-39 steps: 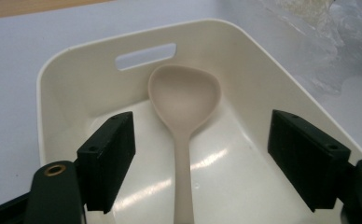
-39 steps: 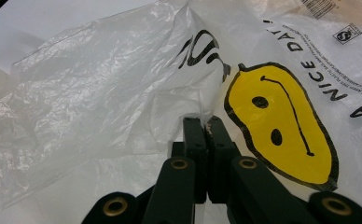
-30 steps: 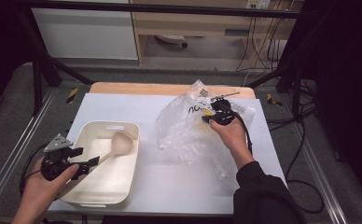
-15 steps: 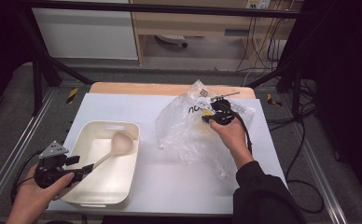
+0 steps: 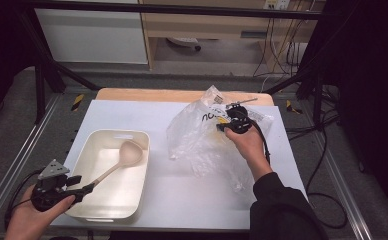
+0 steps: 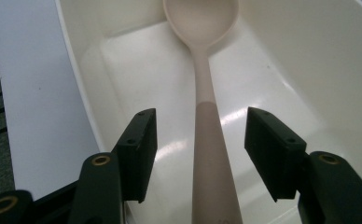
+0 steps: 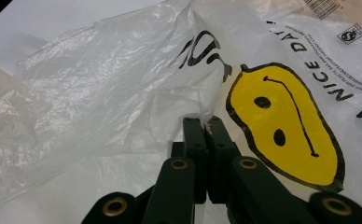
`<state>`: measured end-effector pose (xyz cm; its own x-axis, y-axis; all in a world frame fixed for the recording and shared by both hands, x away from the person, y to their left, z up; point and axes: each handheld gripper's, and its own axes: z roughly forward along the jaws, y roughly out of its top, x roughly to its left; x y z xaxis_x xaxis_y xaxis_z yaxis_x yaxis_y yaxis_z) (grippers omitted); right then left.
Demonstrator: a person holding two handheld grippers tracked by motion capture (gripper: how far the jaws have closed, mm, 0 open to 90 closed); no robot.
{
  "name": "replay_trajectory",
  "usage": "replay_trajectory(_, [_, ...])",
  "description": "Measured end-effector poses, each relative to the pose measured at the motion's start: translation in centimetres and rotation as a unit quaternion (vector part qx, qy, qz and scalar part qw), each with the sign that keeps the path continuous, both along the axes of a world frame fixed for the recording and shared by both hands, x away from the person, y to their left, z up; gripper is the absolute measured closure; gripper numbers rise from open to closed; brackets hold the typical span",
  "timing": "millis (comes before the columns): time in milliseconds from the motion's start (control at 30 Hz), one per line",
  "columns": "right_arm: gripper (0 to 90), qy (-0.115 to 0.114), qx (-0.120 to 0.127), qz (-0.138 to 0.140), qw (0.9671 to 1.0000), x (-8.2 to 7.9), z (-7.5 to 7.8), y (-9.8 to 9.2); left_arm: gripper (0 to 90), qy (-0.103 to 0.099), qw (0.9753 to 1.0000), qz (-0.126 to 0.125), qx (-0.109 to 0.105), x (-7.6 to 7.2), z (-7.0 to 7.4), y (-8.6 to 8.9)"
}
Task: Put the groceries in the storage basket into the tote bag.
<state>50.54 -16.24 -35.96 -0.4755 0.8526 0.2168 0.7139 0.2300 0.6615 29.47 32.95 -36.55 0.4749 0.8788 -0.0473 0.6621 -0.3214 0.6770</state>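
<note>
We see the left gripper (image 5: 84,189) spread wide, its jaws on either side of the spoon (image 5: 118,162) handle without touching it. The spoon lies in the cream tub (image 5: 142,140), its long axis running diagonally, bowl pointing away from the gripper toward the tub's far right corner. The right gripper (image 7: 203,122) is clamped tight on a fold of the plastic bag (image 7: 104,88) beside its yellow smiley print (image 7: 286,126).

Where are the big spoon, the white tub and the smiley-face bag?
spoon (image 6: 202,18): left gripper view, on its bowl.
white tub (image 5: 113,135): high view, on its far rim.
smiley-face plastic bag (image 7: 281,116): right gripper view, on the yellow face.
</note>
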Motion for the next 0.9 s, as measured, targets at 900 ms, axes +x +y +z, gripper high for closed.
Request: replay_trajectory(900, [90.0, 0.002, -0.001, 0.002, 1.0000, 0.06, -0.20, 0.11, 53.0, 0.016, 0.9993, -0.024, 0.024, 0.17, -0.93, -0.74])
